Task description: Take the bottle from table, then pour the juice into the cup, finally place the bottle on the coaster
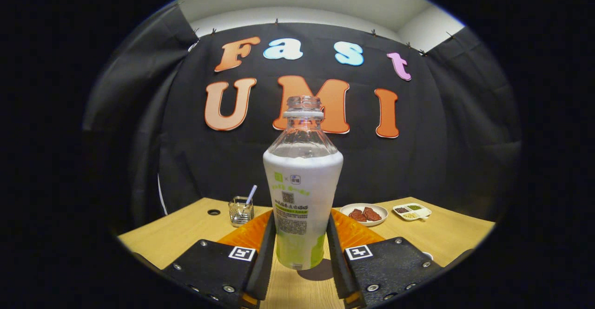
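I have the bottle (302,197) upright and uncapped between my gripper (300,253) fingers, standing on the wooden table (186,234). The fingers flank its lower body closely; I cannot tell whether both press on it. Beyond the left finger stands a glass cup (241,211) with a straw. Beyond the right finger sit a white plate (364,214) of reddish pieces and a divided dish (412,211). Black cloth walls the table's far edge; bare tabletop lies open toward either side.
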### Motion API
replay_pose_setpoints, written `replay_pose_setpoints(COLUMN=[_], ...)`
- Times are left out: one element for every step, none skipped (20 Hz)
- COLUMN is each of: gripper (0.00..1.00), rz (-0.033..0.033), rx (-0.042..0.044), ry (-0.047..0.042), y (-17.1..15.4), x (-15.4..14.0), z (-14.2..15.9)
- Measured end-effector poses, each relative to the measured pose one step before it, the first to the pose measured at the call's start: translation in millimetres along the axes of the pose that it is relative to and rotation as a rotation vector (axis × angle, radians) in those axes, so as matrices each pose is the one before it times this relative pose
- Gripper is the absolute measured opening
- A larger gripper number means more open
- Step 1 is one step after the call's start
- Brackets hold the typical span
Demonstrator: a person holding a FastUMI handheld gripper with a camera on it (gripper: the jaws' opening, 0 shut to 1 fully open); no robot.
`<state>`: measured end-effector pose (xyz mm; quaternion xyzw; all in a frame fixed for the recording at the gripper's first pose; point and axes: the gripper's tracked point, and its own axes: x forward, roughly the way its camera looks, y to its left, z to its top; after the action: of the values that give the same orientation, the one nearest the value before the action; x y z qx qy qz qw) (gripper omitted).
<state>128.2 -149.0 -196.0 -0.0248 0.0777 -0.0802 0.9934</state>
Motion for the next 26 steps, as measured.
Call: replay_pose_setpoints(gripper=[0.56,0.56,0.56,0.56,0.56,0.56,0.56,0.56,0.56,0.56,0.56,0.56,0.56,0.56,0.57,0.57,0.57,0.56,0.57,0.6,0.63,0.67,0.68,0.73,0.79,0.88], rz=[-0.00505,0.00294,-0.00196,0.00032,-0.00025,0.00083,0.00455,0.00229,0.00613,0.00158,0.00425,-0.00079,-0.00069,0.0045,0.0059,0.00847,-0.00167,0.00409,-0.00522,-0.00267,-0.0104,-0.00725,-0.00022,0.00729,0.00602,0.01175], rx=[-0.02515,-0.02349,-0.02675,-0.02541,-0.0267,-0.02199,-0.01265,-0.00574,0.00227,0.00486,0.00721,0.00324,0.00226,0.00344,0.0049,0.00588,0.01737,0.01422,0.01179,0.01649,0.01863,0.0223,0.02423,0.02198,0.02473,0.02118], ry=[0.02136,0.02498,0.02626,0.02635,0.0232,0.02353,0.02334,0.01738,0.01551,0.01181,0.00578,0.00566,0.00742,0.01036,0.01494,0.01211,-0.01628,0.00697,0.00825,-0.00189,0.00606,-0.00034,0.00109,-0.00221,-0.00509,-0.0157], y=[-0.03,2.49,1.43,1.31,1.02,1.13,1.27,-0.32,0.28,0.55,-0.53,-0.94,-2.03,-0.39,0.38,0.12,-1.66,-1.94,-2.84,-2.48,-3.37,-2.69,-1.18,-0.15,0.72,0.97], x=[5.88,6.95,6.8,7.78,5.96,8.22,6.24,4.17,5.35,7.26,2.9,5.19,3.96,3.98,3.33,0.75,1.53,-0.62,-0.37,-0.24,0.19,-0.91,-1.03,-3.45,-2.78,-4.84], z=[-11.49,-12.62,-10.73,-11.02,-9.82,-9.47,-8.55,-8.21,-6.05,-3.57,-3.32,-2.5,-3.65,-5.07,-5.44,-3.81,4.3,-1.82,-2.13,-0.06,-0.98,0.03,-0.08,0.05,2.57,5.37])
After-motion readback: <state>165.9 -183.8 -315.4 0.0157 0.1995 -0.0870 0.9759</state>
